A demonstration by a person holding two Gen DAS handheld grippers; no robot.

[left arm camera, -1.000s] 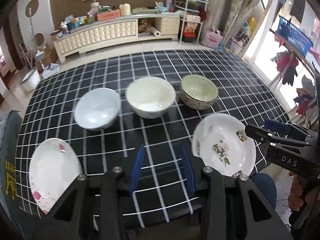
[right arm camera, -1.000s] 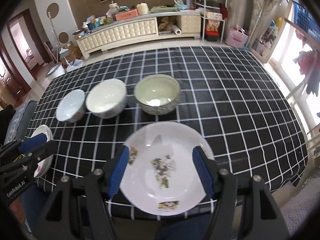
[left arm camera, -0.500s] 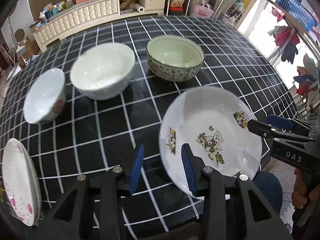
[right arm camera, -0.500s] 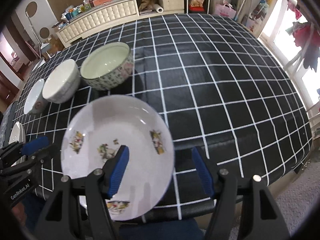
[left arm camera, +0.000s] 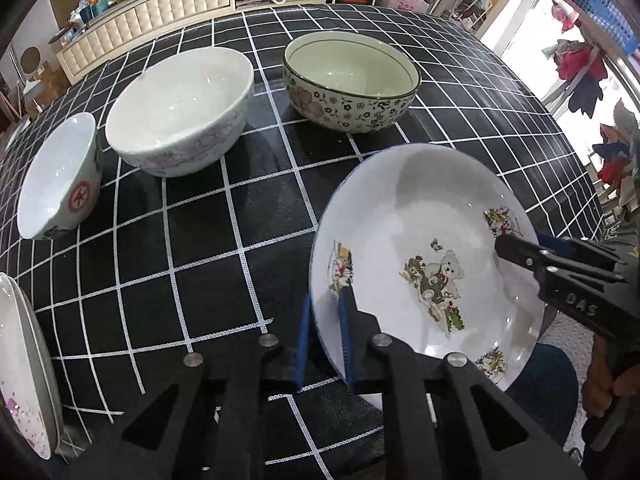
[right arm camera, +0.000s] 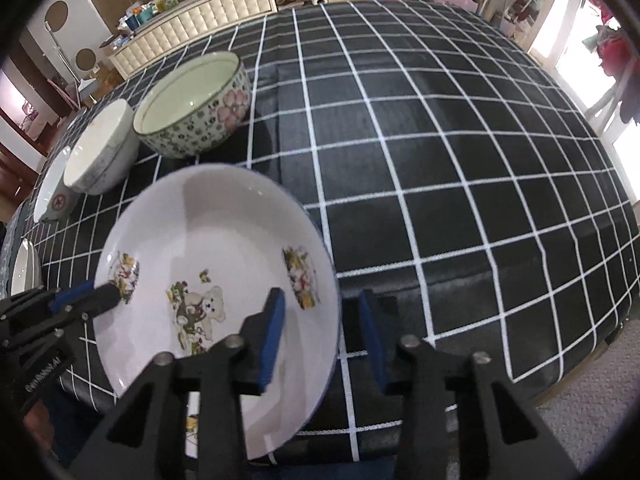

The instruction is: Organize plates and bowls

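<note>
A white plate with a bear picture [left arm camera: 424, 248] [right arm camera: 208, 256] lies near the front edge of the black checked table [left arm camera: 200, 240]. My left gripper [left arm camera: 326, 332] is shut on the plate's left rim; it also shows in the right wrist view [right arm camera: 100, 298]. My right gripper [right arm camera: 320, 328] is open, its fingers straddling the plate's right rim, and shows in the left wrist view [left arm camera: 516, 248]. Behind stand a floral bowl [left arm camera: 352, 84], a white bowl [left arm camera: 180, 104] and a small bowl with a red mark [left arm camera: 60, 176]. A pink-flowered plate [left arm camera: 20, 360] lies at the left.
The table's front edge [right arm camera: 520, 384] runs just before the grippers. A long white cabinet [left arm camera: 152, 8] with clutter stands beyond the table. A person's hand [left arm camera: 604, 380] holds the right gripper.
Both grippers moved in onto the bear plate. My left gripper closed on its left rim. My right gripper's fingers came around its right rim and narrowed.
</note>
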